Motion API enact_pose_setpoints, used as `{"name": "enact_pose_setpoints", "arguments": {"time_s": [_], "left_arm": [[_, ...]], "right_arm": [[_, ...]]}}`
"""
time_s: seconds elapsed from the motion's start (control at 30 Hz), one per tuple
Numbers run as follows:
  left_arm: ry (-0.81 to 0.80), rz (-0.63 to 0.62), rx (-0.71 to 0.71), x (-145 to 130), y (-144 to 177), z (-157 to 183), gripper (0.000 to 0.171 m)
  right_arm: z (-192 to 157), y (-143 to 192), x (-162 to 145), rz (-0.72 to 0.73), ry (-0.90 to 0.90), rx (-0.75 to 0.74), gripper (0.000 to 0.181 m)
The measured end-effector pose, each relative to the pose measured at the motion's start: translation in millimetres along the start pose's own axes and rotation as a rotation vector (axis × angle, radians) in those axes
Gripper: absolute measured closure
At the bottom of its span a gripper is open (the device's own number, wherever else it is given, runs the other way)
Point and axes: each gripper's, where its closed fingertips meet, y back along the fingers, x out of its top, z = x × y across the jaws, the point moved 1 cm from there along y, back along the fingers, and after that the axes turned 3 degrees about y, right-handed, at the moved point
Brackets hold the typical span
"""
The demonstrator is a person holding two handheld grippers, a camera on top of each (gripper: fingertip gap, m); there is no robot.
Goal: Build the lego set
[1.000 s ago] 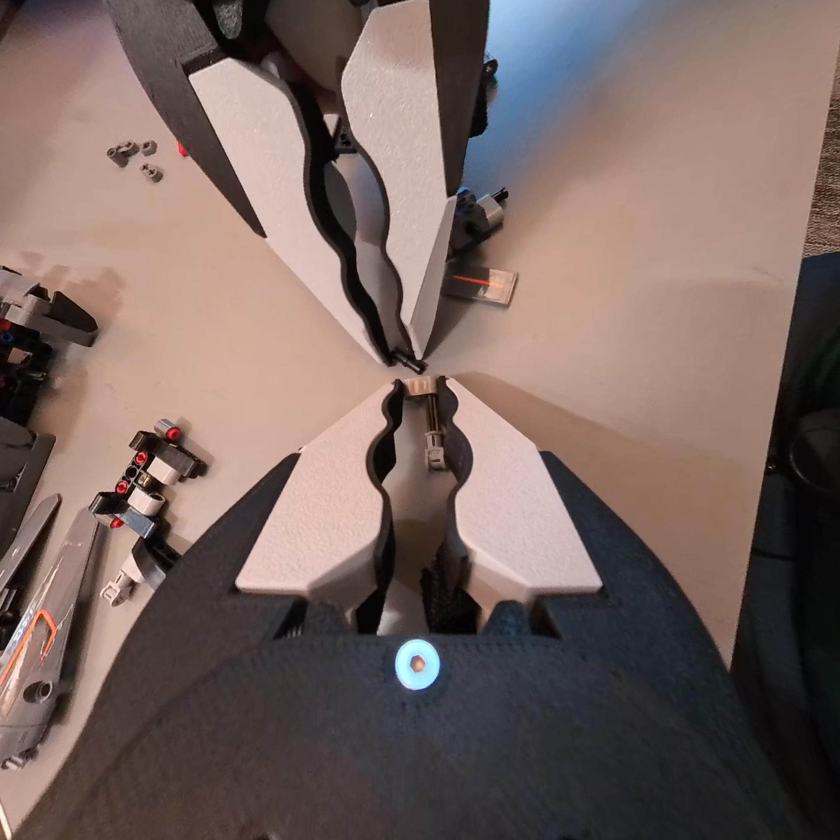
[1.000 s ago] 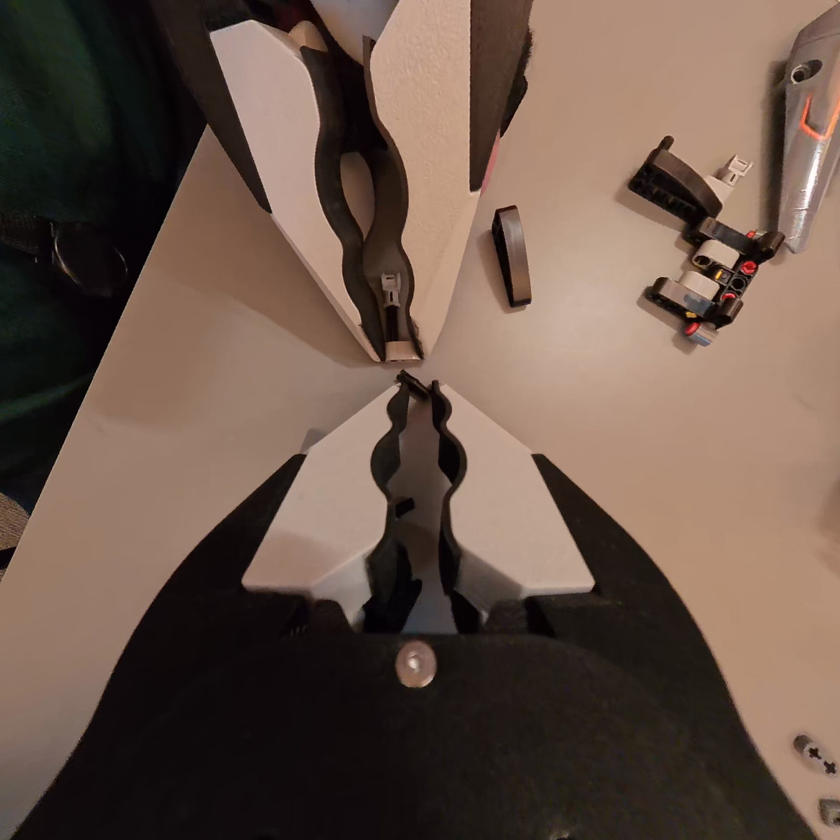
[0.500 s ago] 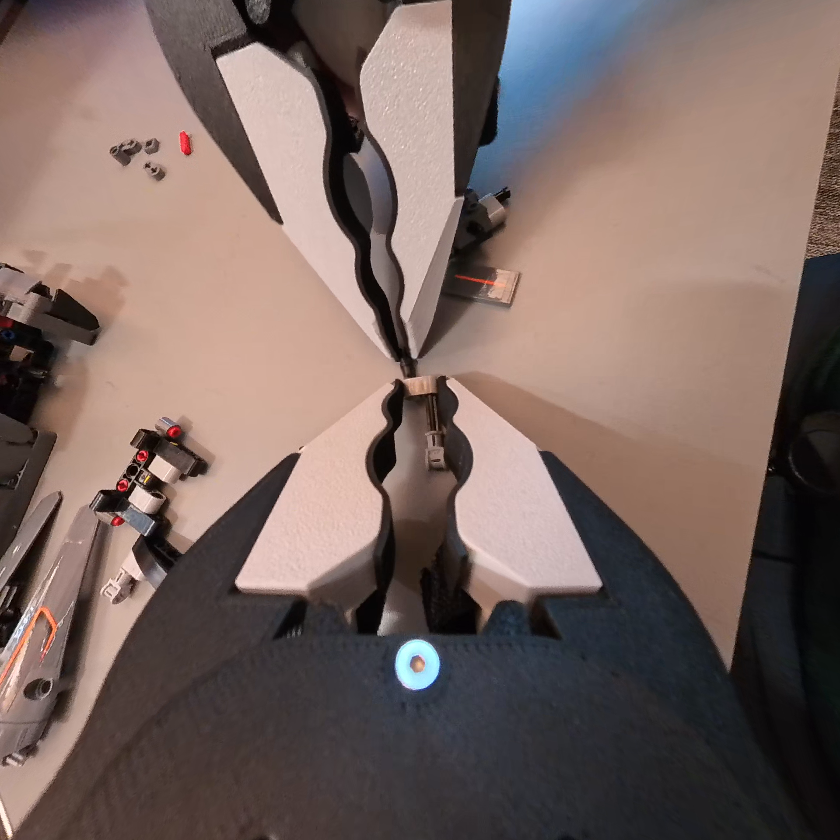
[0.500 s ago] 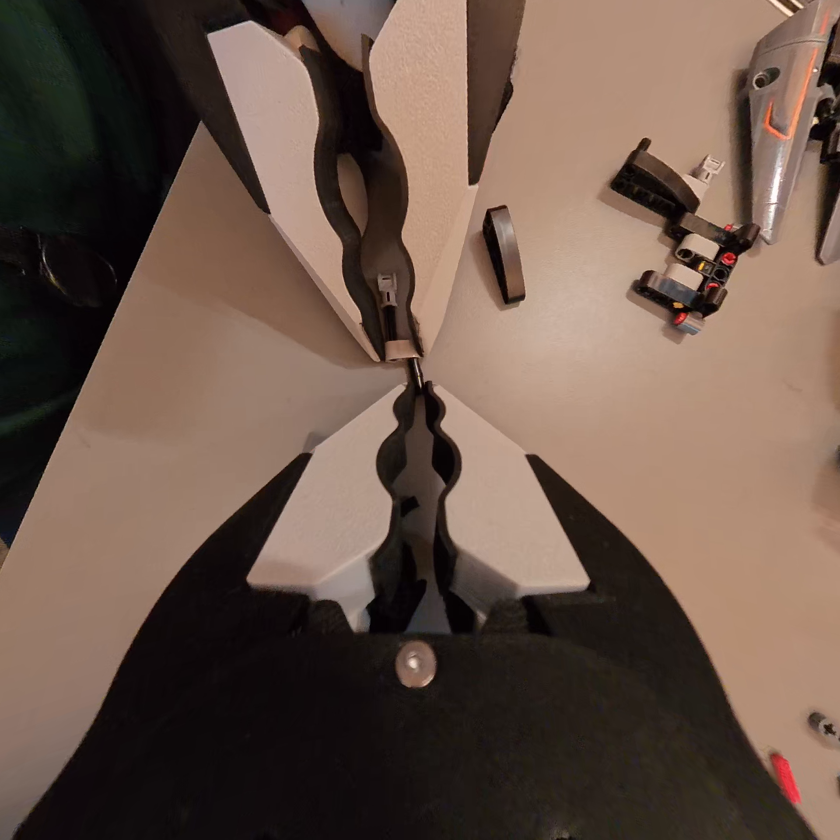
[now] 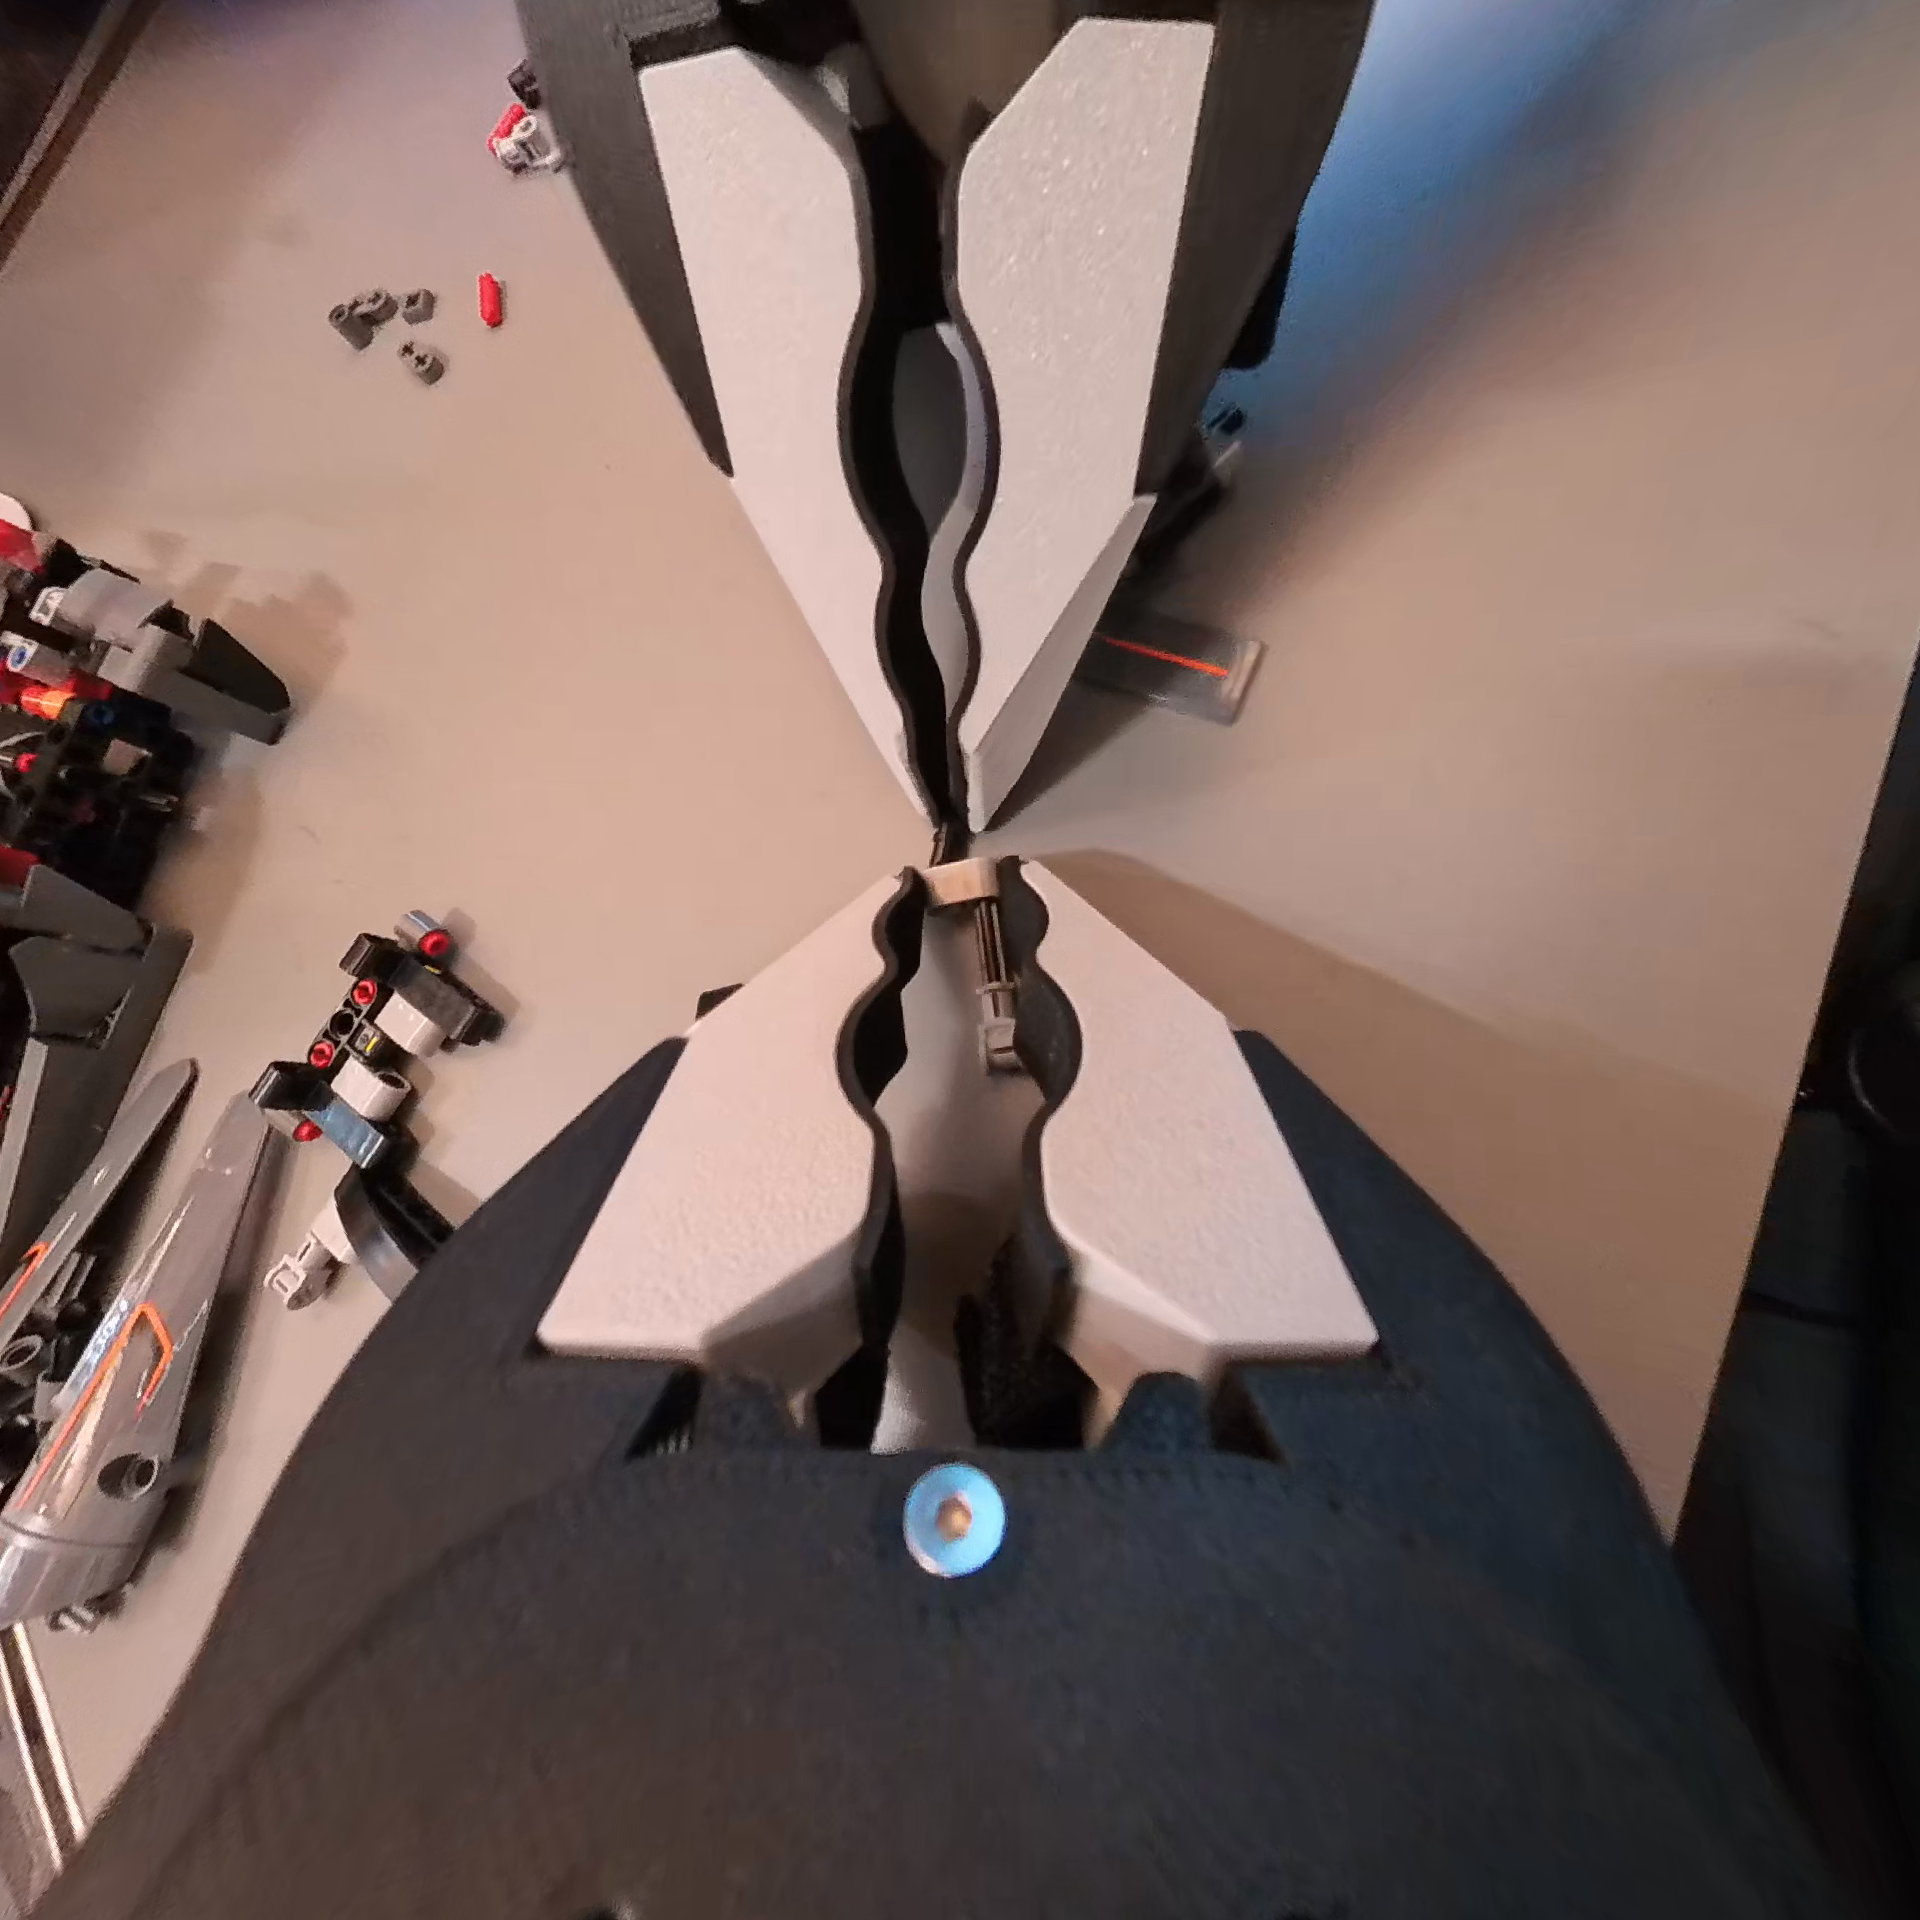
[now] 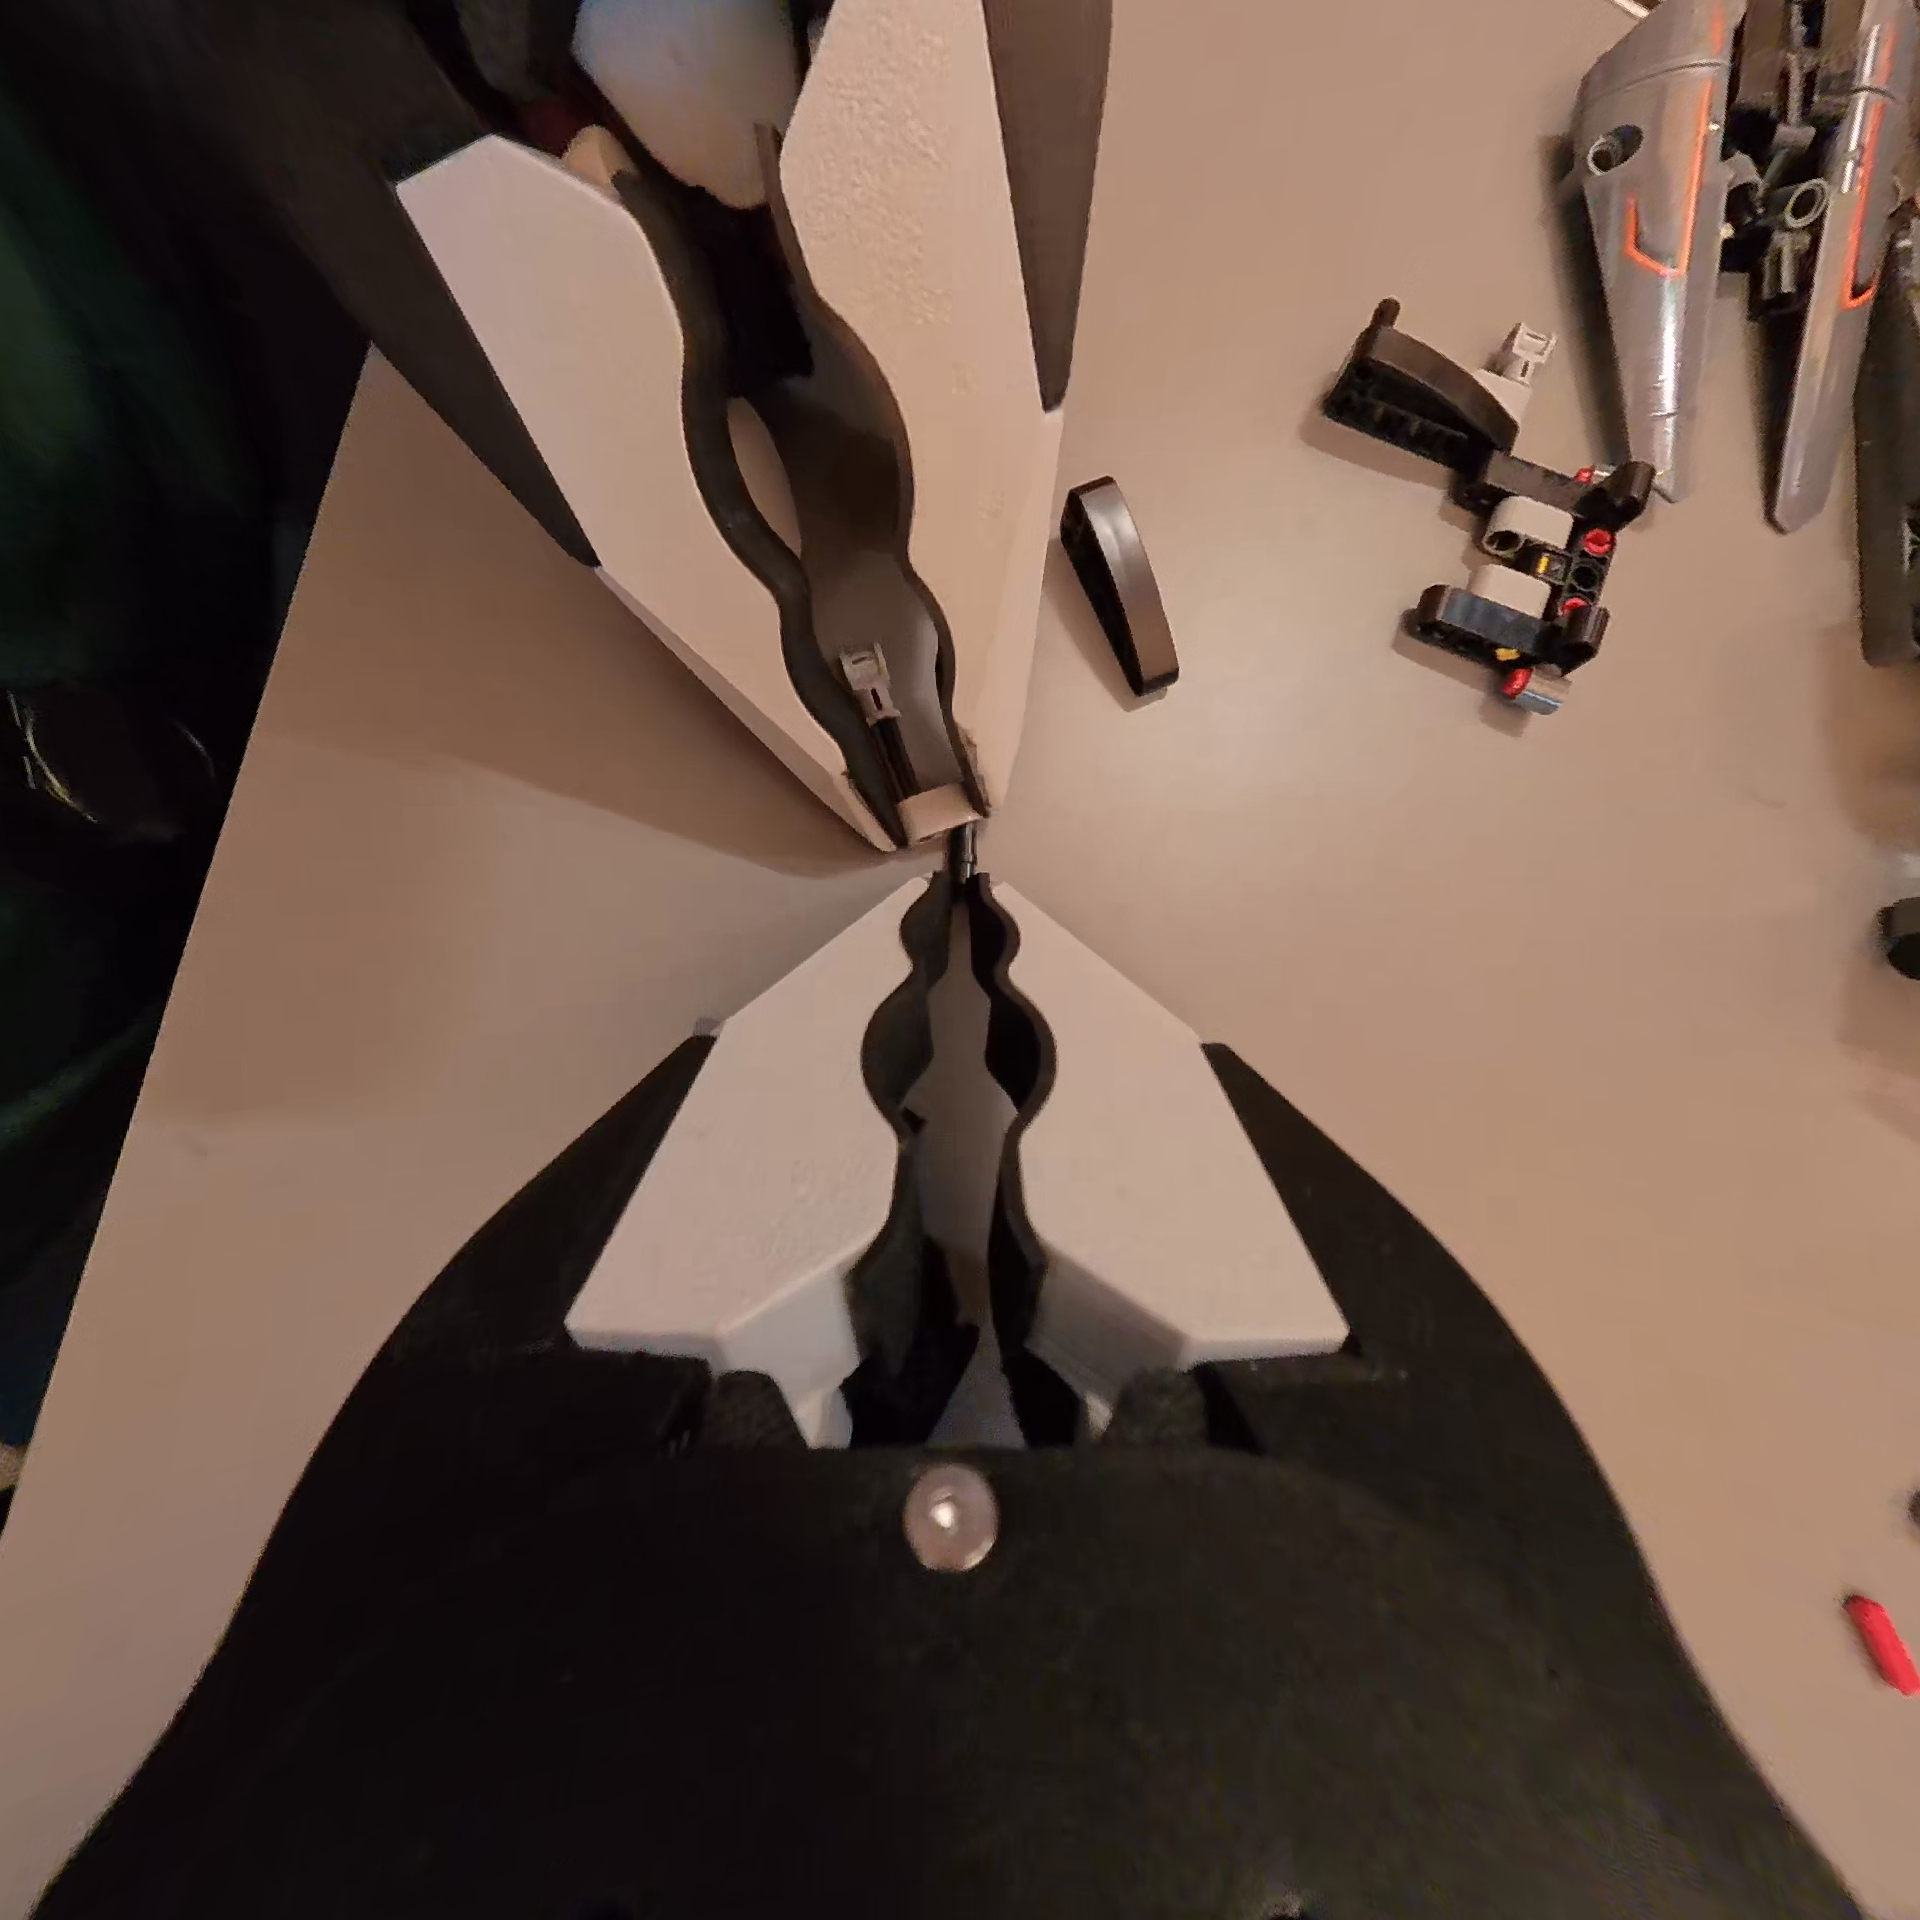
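Table edge: the tan table (image 5: 1455, 1039) ends close beside both grippers, with a dark drop past it; in the left wrist view the edge runs down the right side.
Open room: bare tabletop lies around the two tips; loose pieces sit well apart.
Clutter: a black-and-grey subassembly (image 5: 384, 1039) with red pins, grey winged panels (image 6: 1662, 291) with orange lines, a black curved piece (image 6: 1122, 587), a red pin (image 6: 1886, 1657).
Writing: none readable; a dark tile (image 5: 1174, 665) bears only an orange stripe.
Left gripper (image 5: 964, 878): fingers pinched on a tan bush piece (image 5: 961, 883) with a grey axle connector (image 5: 995, 997) trailing back between them.
Right gripper (image 6: 961, 883): closed tight on a small black pin (image 6: 963, 847).
Contact: the pin tip meets the tan bush, seemingly entering its hole; depth unclear.
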Motion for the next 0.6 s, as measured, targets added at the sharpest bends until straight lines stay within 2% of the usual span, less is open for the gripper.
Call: {"name": "enact_pose_setpoints", "arguments": {"time_s": [0.6], "left_arm": [[-0.046, 0.014, -0.069, -0.3, -0.2, 0.5, 0.158]], "right_arm": [[-0.2, -0.2, 0.2, 0.009, 0.171, 0.162, 0.18]]}}
